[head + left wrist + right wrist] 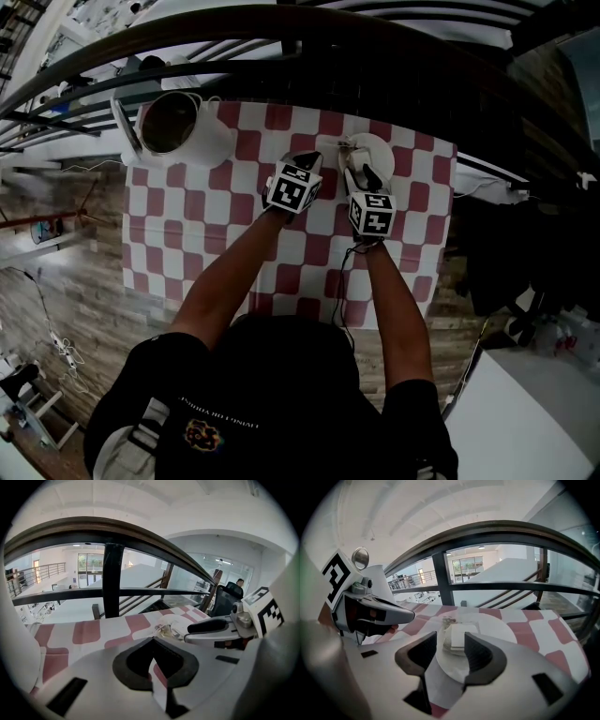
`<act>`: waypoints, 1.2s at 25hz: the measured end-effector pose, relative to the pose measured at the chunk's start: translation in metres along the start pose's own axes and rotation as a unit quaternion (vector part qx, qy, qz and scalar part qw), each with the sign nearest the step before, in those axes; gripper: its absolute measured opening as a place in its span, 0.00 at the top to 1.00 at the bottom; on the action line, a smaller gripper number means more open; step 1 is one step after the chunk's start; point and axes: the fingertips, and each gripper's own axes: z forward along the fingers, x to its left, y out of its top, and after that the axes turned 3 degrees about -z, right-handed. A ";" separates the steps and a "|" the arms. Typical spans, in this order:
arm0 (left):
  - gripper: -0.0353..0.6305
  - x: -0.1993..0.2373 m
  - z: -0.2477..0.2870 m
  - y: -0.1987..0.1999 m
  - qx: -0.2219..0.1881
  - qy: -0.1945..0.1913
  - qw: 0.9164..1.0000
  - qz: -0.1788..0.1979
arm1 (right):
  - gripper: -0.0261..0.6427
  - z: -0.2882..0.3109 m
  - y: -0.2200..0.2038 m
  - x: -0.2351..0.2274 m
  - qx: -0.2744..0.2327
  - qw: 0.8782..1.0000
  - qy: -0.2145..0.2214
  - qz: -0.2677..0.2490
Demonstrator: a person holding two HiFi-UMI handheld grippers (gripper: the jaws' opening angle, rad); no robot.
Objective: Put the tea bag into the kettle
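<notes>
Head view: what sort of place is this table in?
Probably a mezzanine or landing in an office-like building: a dark railing borders the table, a bright hall shows beyond it, and the floor is wood.

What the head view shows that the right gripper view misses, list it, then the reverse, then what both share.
Head view only: the open white kettle at the far left corner of the checked tablecloth, and the person's arms. Right gripper view only: the flat white tea bag, plain between the parted jaws of the right claw. Both: the white plate, that tablecloth, the left claw.
</notes>
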 end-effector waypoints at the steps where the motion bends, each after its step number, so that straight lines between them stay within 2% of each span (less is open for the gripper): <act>1: 0.95 0.000 0.000 0.000 0.000 0.000 1.000 0.000 | 0.70 0.001 -0.001 0.000 0.003 1.000 -0.001 -0.002; 12: 0.95 0.000 -0.002 0.002 -0.007 0.000 1.000 -0.001 | 0.70 0.003 -0.005 0.001 0.022 1.000 -0.004 -0.012; 14: 0.95 0.001 -0.003 0.003 -0.007 0.001 1.000 -0.002 | 0.70 0.003 -0.005 -0.002 0.029 0.999 -0.014 -0.021; 15: 0.95 0.000 -0.004 0.004 -0.008 0.001 1.000 -0.002 | 0.75 0.002 -0.005 -0.005 0.031 0.999 -0.023 -0.025; 16: 0.95 0.000 -0.004 0.004 -0.008 0.001 1.000 -0.002 | 0.91 0.001 -0.006 -0.007 0.031 0.999 -0.029 -0.025; 17: 0.95 0.000 -0.004 0.004 -0.008 0.001 1.000 -0.002 | 0.93 -0.001 -0.006 -0.009 0.027 0.999 -0.030 -0.020; 30: 0.95 0.000 -0.015 0.007 -0.012 0.006 1.000 0.005 | 0.94 -0.018 0.006 -0.013 -0.013 0.999 -0.044 -0.017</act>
